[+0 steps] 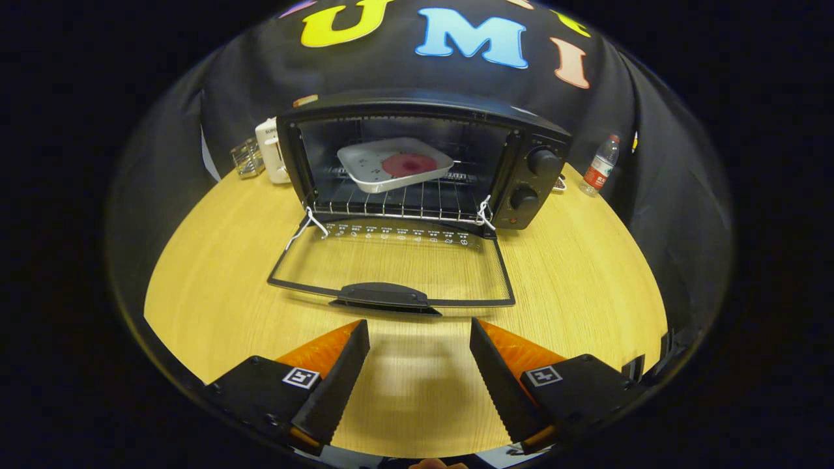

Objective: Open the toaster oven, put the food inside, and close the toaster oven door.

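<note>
Spread wide and empty, the gripper (pixel 419 326) hovers low over the table (pixel 586 273), lined up with the door handle (pixel 383 296) at 12 o'clock, apparently to lift the lowered door (pixel 391 257) shut; the food tray (pixel 394 164) already sits on the toaster oven (pixel 528 169) rack.

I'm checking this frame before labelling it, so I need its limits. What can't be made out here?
- Print along the toaster oven's open door near the hinge: too small to read.
- The food on the white tray inside: a red patch, too small to identify.
- The items beside the white appliance behind the oven: small and partly hidden by the oven.
- The open gripper, holding nothing: its body is cut off.
</note>
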`<state>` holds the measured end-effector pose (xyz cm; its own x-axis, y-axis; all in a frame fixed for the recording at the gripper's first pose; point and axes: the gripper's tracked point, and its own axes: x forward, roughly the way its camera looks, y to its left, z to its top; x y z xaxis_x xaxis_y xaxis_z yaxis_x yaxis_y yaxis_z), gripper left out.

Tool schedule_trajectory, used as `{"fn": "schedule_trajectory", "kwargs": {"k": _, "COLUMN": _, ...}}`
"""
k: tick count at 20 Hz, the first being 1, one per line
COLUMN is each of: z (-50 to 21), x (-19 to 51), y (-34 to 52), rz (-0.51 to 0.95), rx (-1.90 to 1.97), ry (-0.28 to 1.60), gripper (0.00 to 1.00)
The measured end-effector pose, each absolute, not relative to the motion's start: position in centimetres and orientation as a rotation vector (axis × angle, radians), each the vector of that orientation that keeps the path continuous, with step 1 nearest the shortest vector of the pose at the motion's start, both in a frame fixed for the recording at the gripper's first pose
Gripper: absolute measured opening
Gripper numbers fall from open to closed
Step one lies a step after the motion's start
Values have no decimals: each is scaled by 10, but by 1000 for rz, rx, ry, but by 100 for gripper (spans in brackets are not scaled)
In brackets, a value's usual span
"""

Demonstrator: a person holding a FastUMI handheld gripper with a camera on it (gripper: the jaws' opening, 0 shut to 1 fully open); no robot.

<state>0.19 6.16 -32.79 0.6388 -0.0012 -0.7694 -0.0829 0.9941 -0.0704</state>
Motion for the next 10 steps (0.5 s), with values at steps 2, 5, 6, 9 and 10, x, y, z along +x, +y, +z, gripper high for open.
{"fn": "schedule_trajectory", "kwargs": {"k": 2, "z": -339, "x": 2, "y": 65, "rz": 56, "rx": -125, "ry": 916, "gripper": 99}}
{"fn": "schedule_trajectory", "kwargs": {"k": 5, "z": -352, "x": 7, "y": 67, "rz": 59, "rx": -140, "ry": 944, "gripper": 99}}
{"fn": "schedule_trajectory", "kwargs": {"k": 6, "z": -355, "x": 9, "y": 68, "rz": 56, "rx": -140, "ry": 955, "gripper": 98}}
{"fn": "schedule_trajectory", "kwargs": {"k": 9, "z": -366, "x": 17, "y": 64, "rz": 46, "rx": -176, "ry": 961, "gripper": 97}}
{"fn": "schedule_trajectory", "kwargs": {"k": 10, "z": -368, "x": 17, "y": 63, "rz": 44, "rx": -186, "ry": 973, "gripper": 97}}
